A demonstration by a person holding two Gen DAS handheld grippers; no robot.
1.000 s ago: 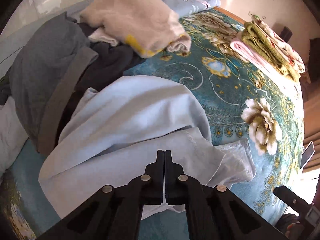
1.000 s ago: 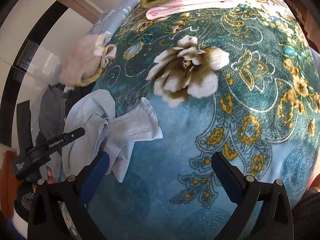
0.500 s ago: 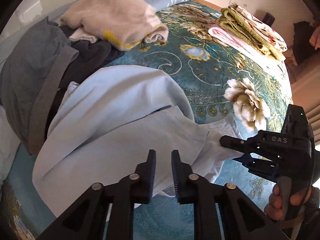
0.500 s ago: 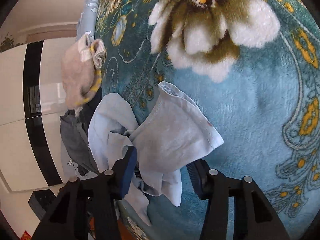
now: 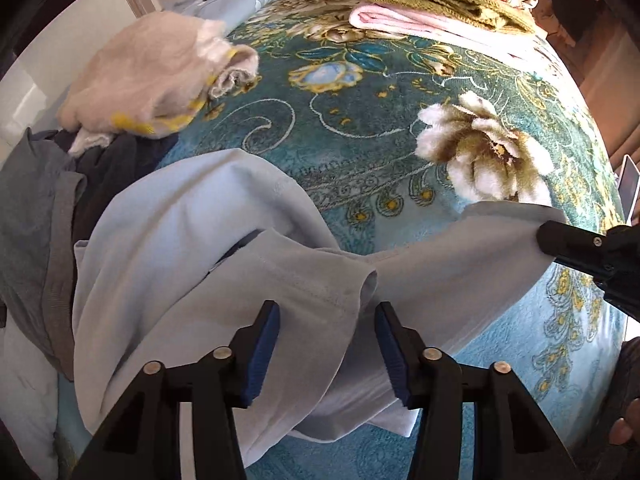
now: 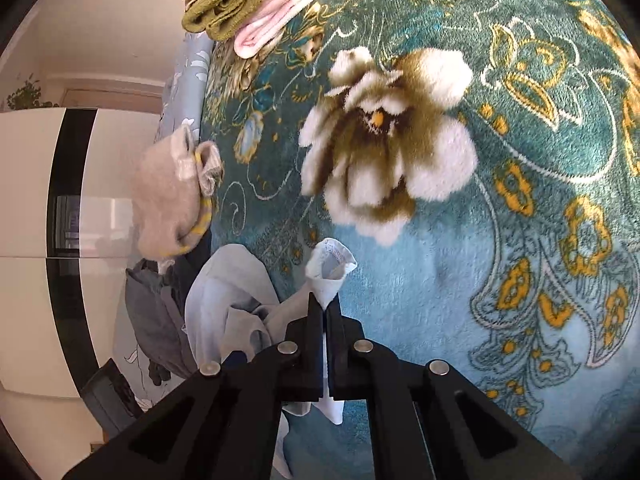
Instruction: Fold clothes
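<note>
Two risks stand out: the right gripper (image 6: pixel 324 308), clenched on the pale blue shirt's (image 5: pixel 192 240) sleeve over the floral blanket (image 5: pixel 400 128), may slip, while the left gripper's (image 5: pixel 328 344) opening jaws grab bunched layers.

Left claw (image 5: pixel 327 354) pointing steeply down, jaws opening, blue pads clear of the light blue garment (image 5: pixel 224 248) between them, right claw (image 6: pixel 325 322) clamped tight on that garment's edge

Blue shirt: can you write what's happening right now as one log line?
right gripper: shut on blue shirt | left gripper: opening over shirt | blanket: underneath
</note>
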